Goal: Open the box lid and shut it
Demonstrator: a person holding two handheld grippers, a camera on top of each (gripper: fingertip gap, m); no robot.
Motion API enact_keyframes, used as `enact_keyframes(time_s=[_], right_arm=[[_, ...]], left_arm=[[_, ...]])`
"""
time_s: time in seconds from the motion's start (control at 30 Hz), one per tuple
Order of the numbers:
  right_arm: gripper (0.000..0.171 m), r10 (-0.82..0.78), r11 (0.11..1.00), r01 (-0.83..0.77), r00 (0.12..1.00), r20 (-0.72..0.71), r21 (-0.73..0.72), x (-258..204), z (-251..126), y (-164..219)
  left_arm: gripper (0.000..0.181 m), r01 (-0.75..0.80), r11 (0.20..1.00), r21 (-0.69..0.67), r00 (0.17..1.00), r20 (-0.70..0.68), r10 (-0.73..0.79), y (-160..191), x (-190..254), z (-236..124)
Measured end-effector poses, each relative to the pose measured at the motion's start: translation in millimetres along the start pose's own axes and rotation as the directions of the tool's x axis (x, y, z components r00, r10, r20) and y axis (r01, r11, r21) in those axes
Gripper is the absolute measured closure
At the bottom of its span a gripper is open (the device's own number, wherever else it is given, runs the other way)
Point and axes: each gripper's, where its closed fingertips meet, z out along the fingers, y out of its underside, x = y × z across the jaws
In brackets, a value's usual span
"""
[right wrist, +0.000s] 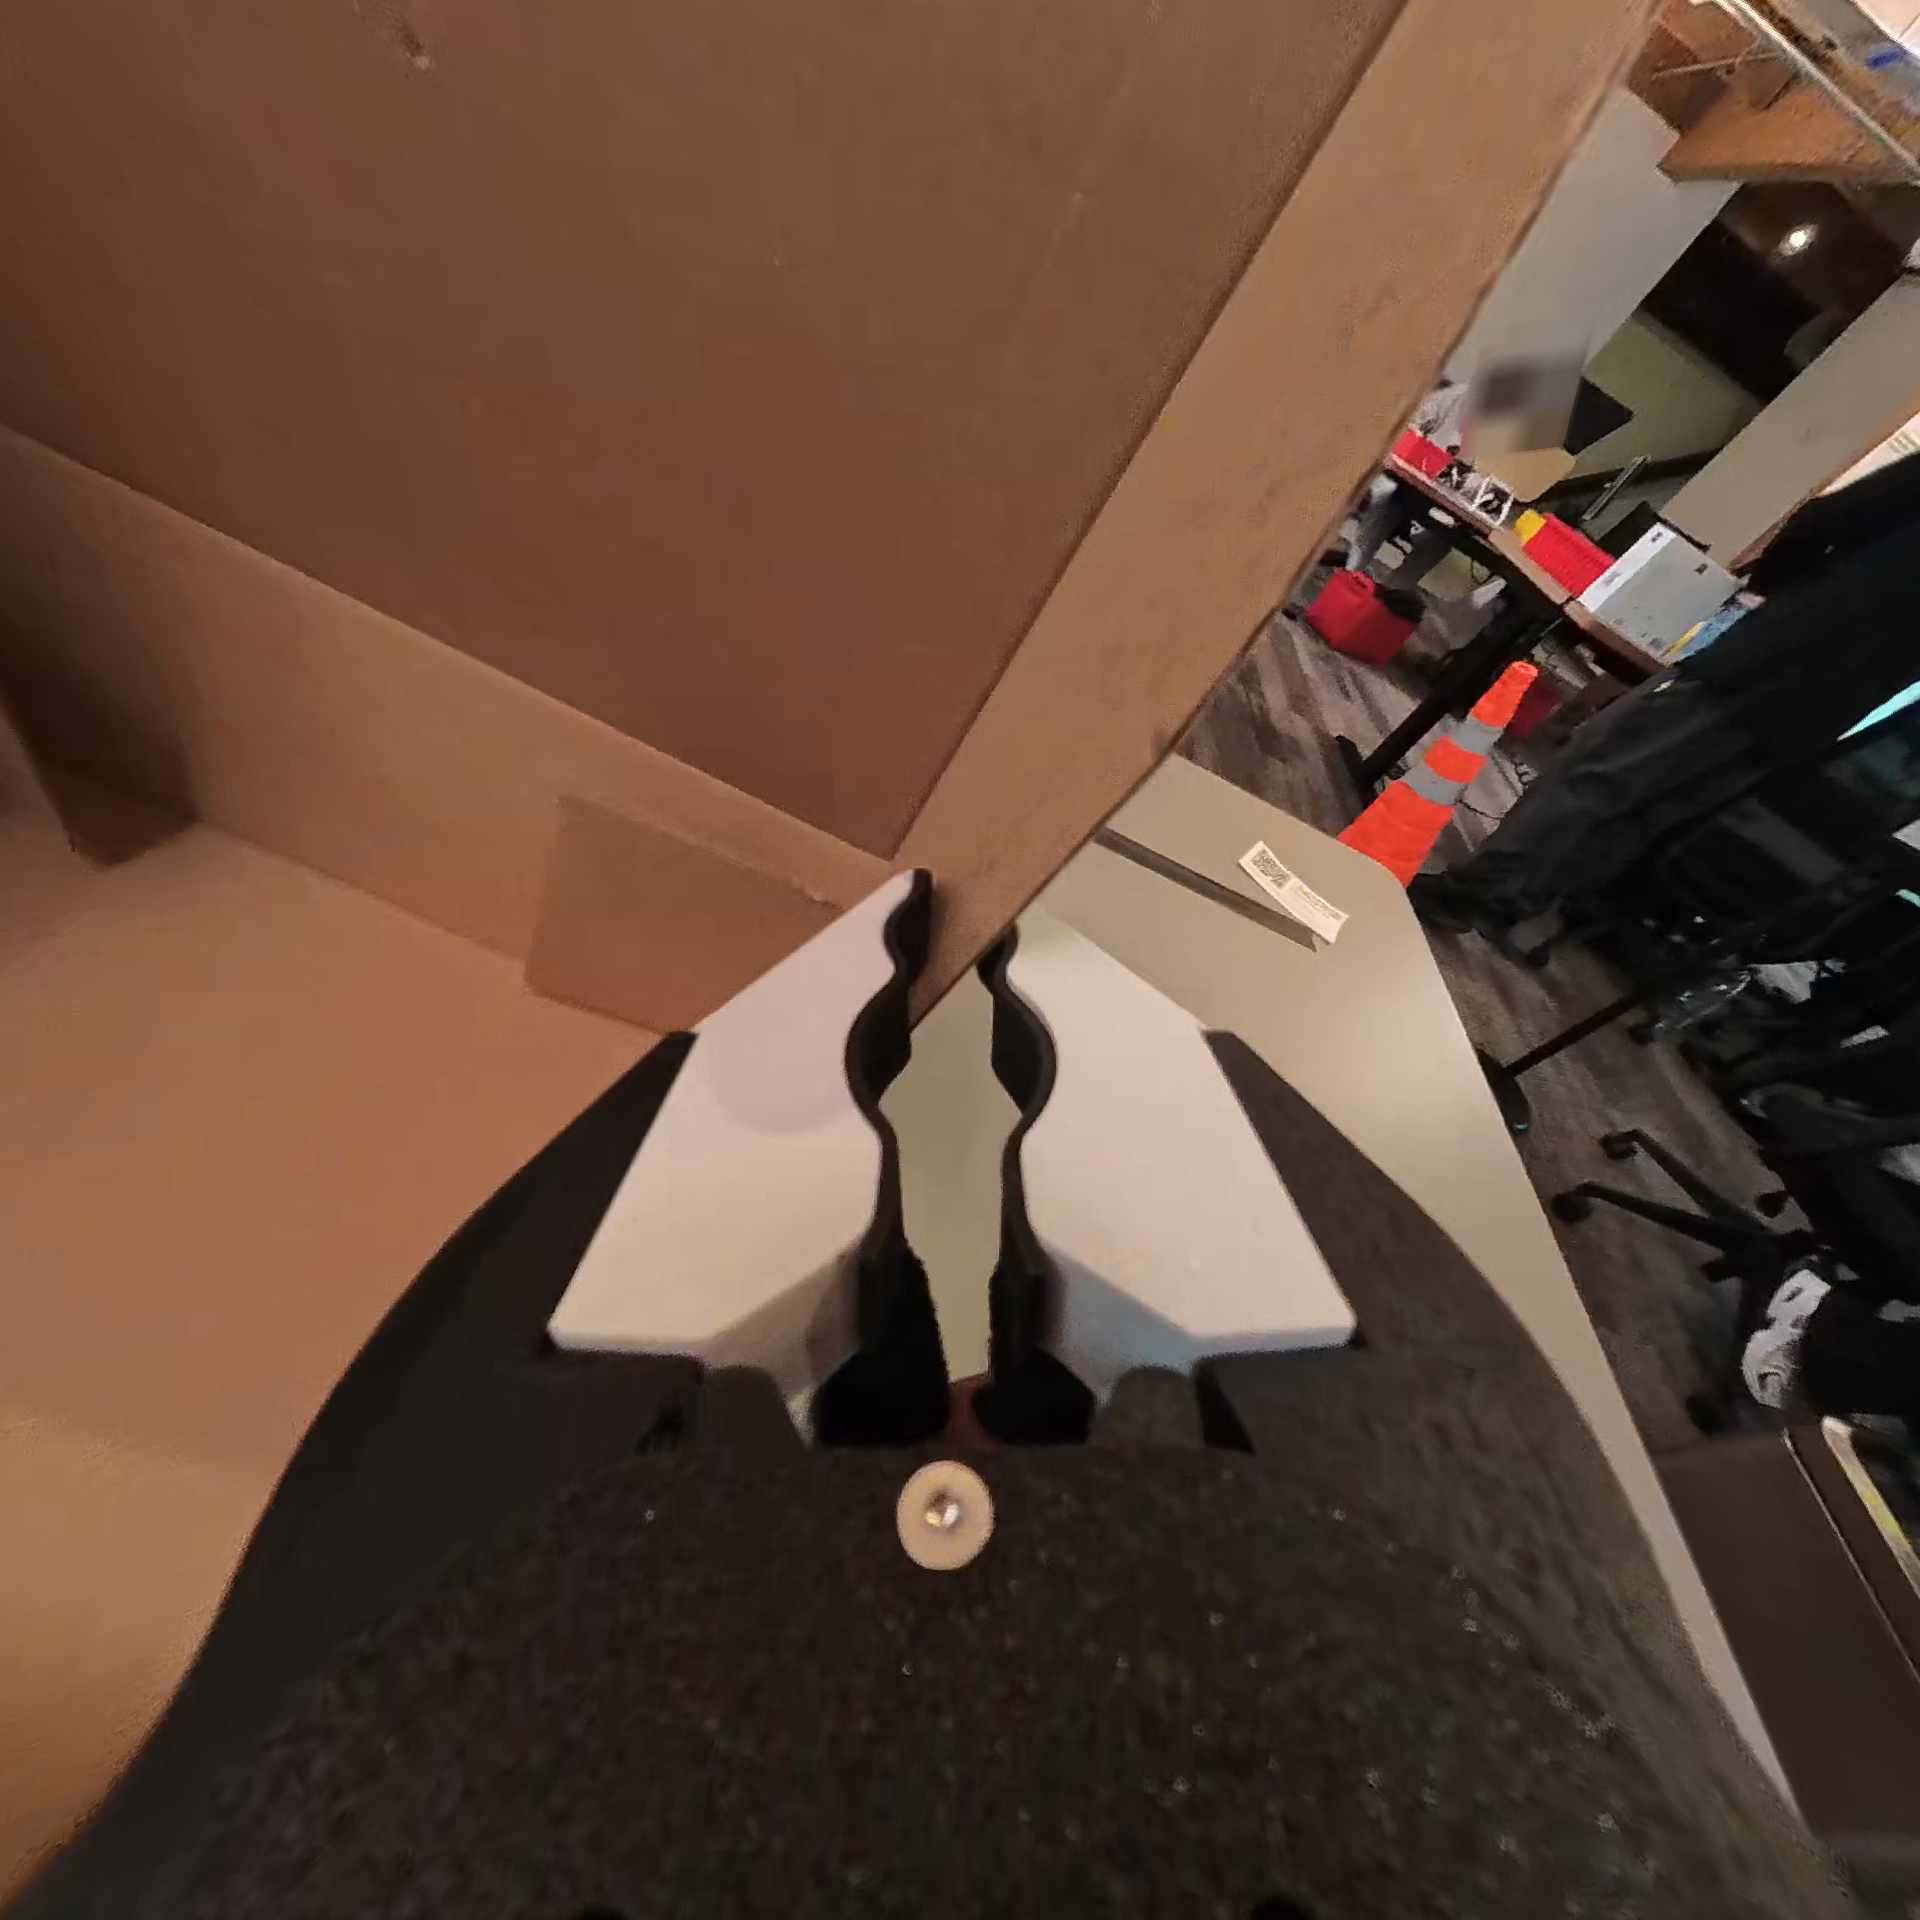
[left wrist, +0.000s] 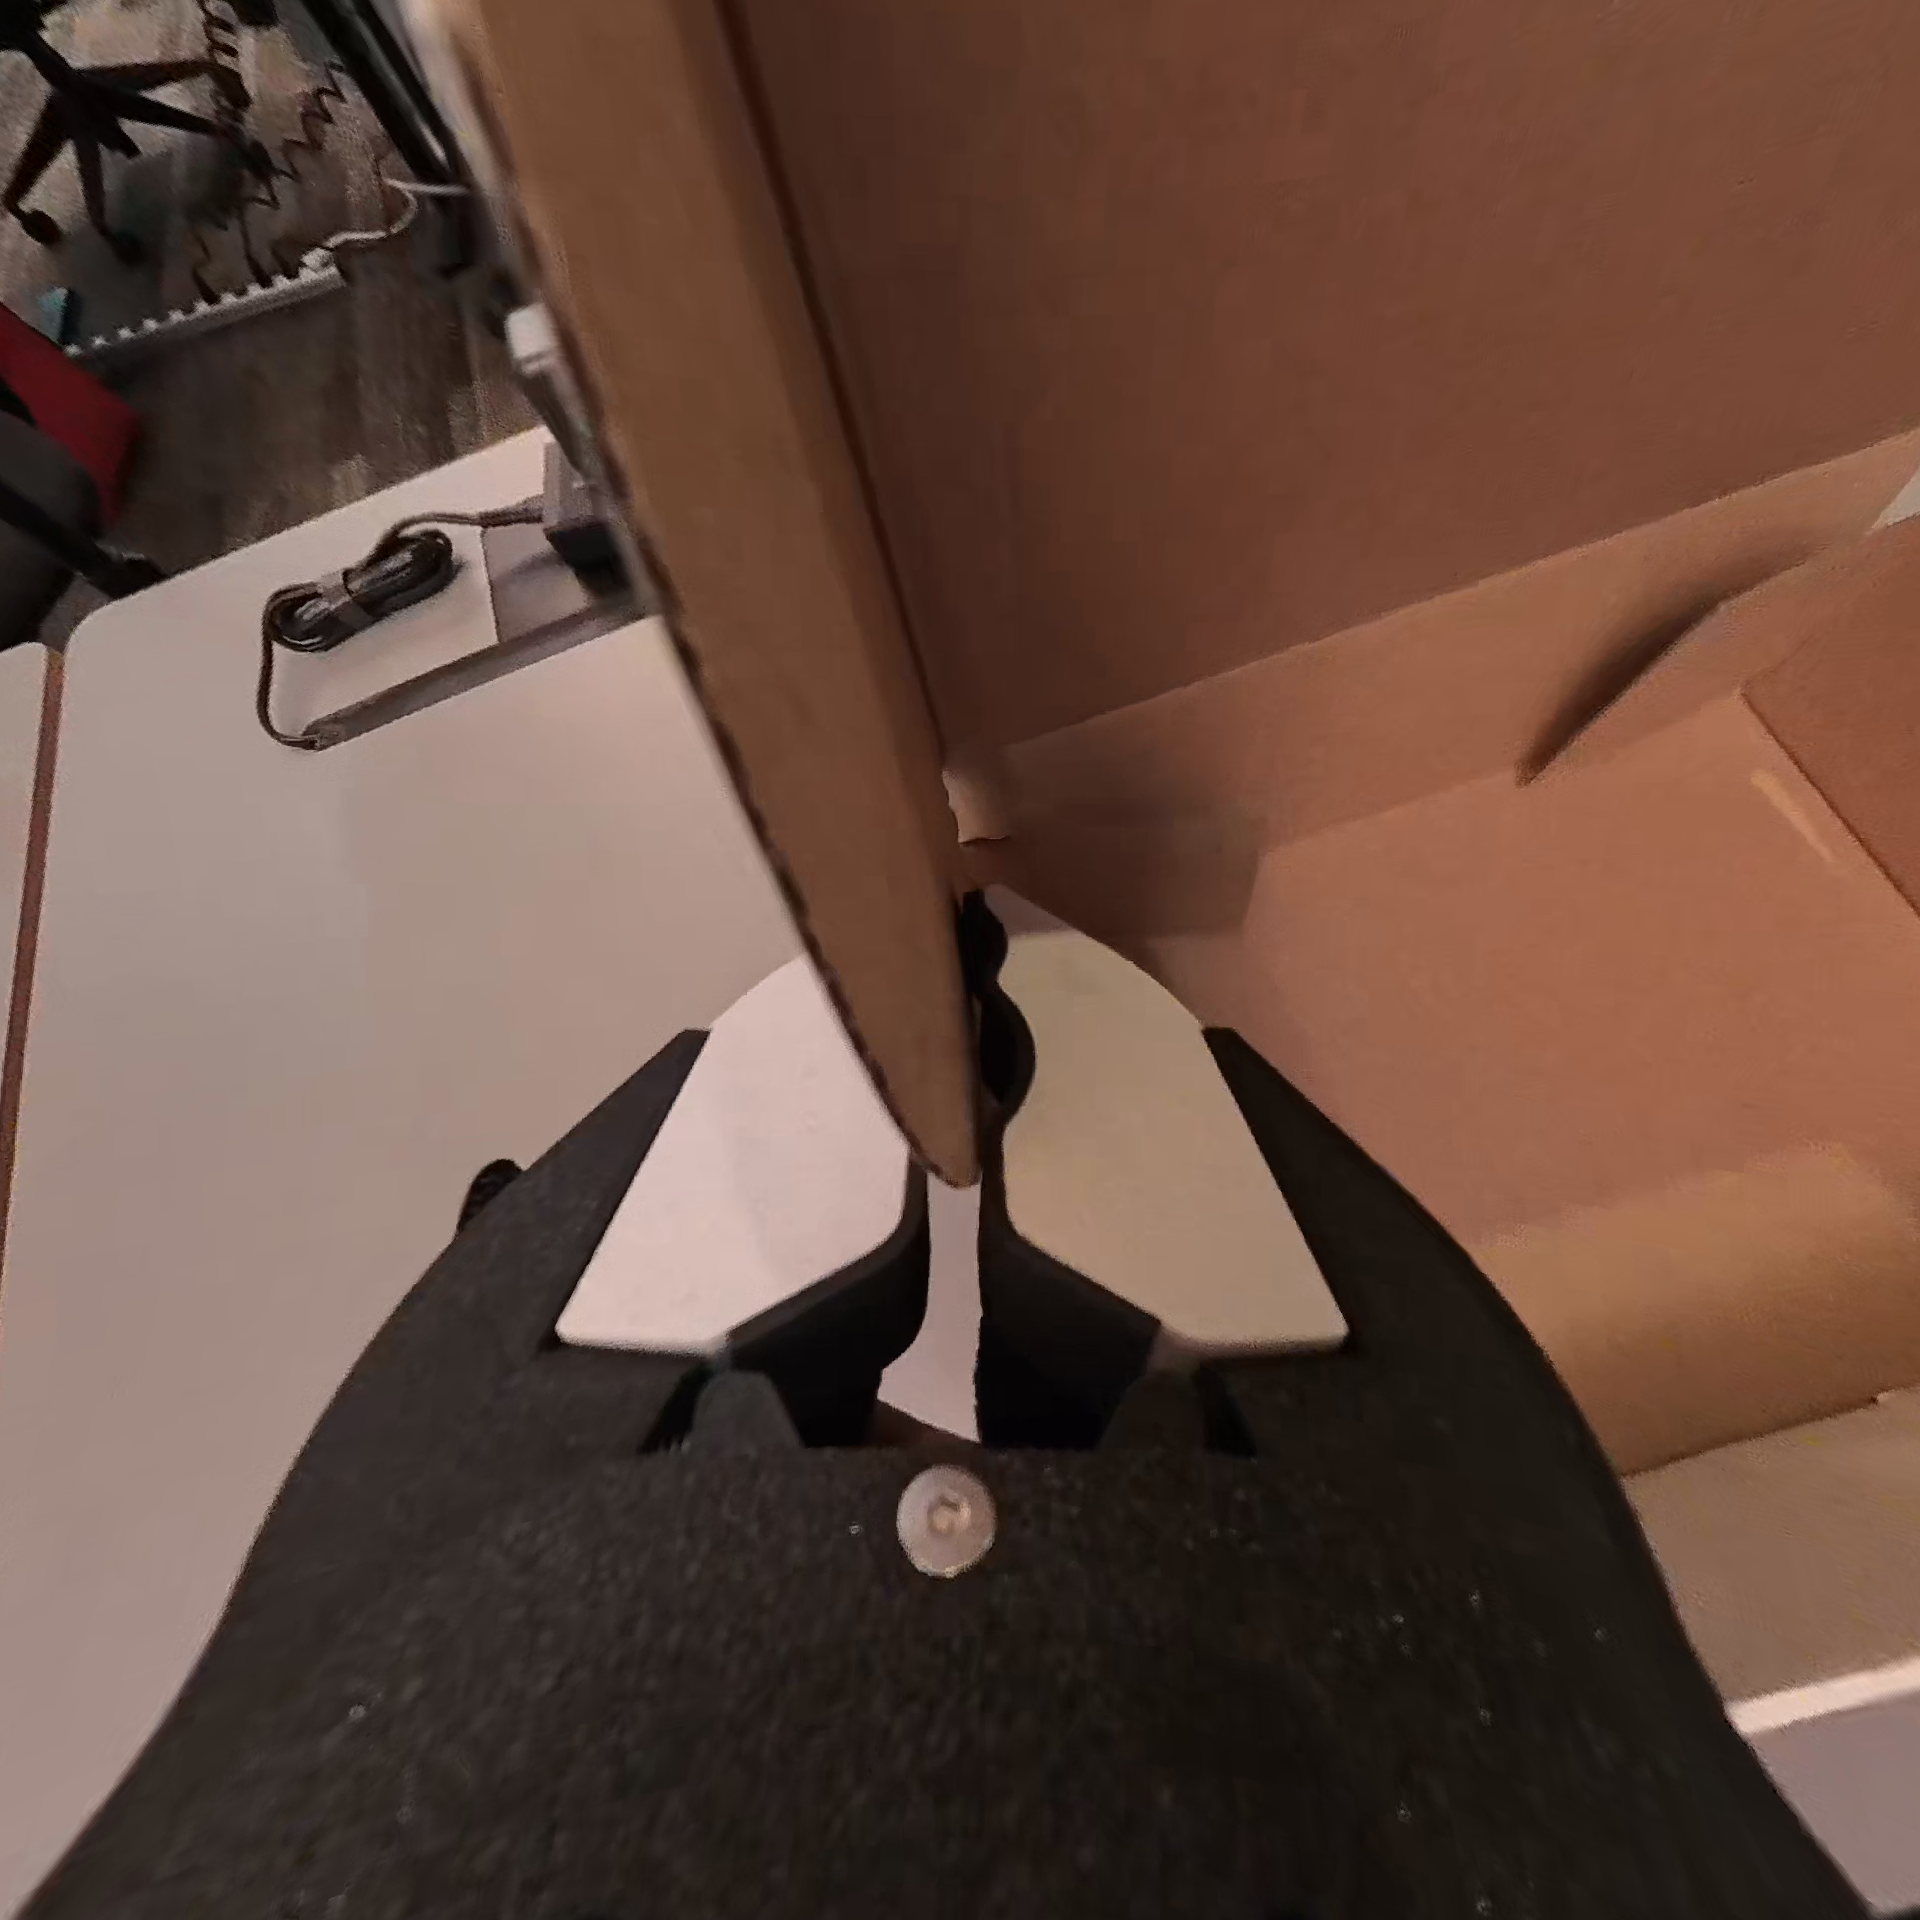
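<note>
A large brown cardboard box [left wrist: 1455,935] sits on a smooth white tabletop [left wrist: 364,935], its matte inner walls and floor exposed. Its lid [left wrist: 1299,343], a broad flat cardboard panel with folded side flaps, stands raised above the opening. The left flap [left wrist: 748,623] shows a dark corrugated edge; the right flap [right wrist: 1195,582] is plain and slightly speckled.

The left gripper [left wrist: 961,1039], with a rough black body and pale wedge-shaped fingers lined with wavy black pads, is clenched on the left flap's lower corner. The right gripper [right wrist: 951,935] pinches the right flap's lower corner between its tips.

On the tabletop beyond lie a coiled dark cable [left wrist: 353,603] and a small white label [right wrist: 1294,894]. An orange cone [right wrist: 1455,769] with grey bands stands on the carpet.
</note>
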Motion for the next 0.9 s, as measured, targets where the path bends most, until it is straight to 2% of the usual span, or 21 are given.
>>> enact_keyframes(time_s=[0.17,0.27,0.47,0.7,0.9], right_arm=[[0.166,0.082,0.995,-0.08,0.996,0.034,-0.062,0,8,-18],[0.165,0.101,0.991,-0.095,0.993,0.055,-0.096,-6,11,-11],[0.165,0.105,0.994,-0.104,0.994,0.028,-0.029,-9,3,-11],[0.155,0.103,0.995,-0.103,0.994,0.045,-0.01,1,4,-12],[0.146,0.092,0.994,-0.097,0.99,0.107,0.045,2,-21,-9]], left_arm=[[0.178,-0.032,0.996,-0.083,0.998,-0.051,0.028,-12,-8,-4],[0.178,-0.034,0.996,-0.077,0.998,-0.053,0.03,-12,-6,-2],[0.172,0.027,0.996,0.084,0.999,-0.029,-0.024,-8,5,-5],[0.156,0.056,0.988,0.145,0.997,-0.067,-0.047,-5,8,-11],[0.146,0.081,0.967,0.242,0.99,-0.128,-0.051,-1,11,-42]])
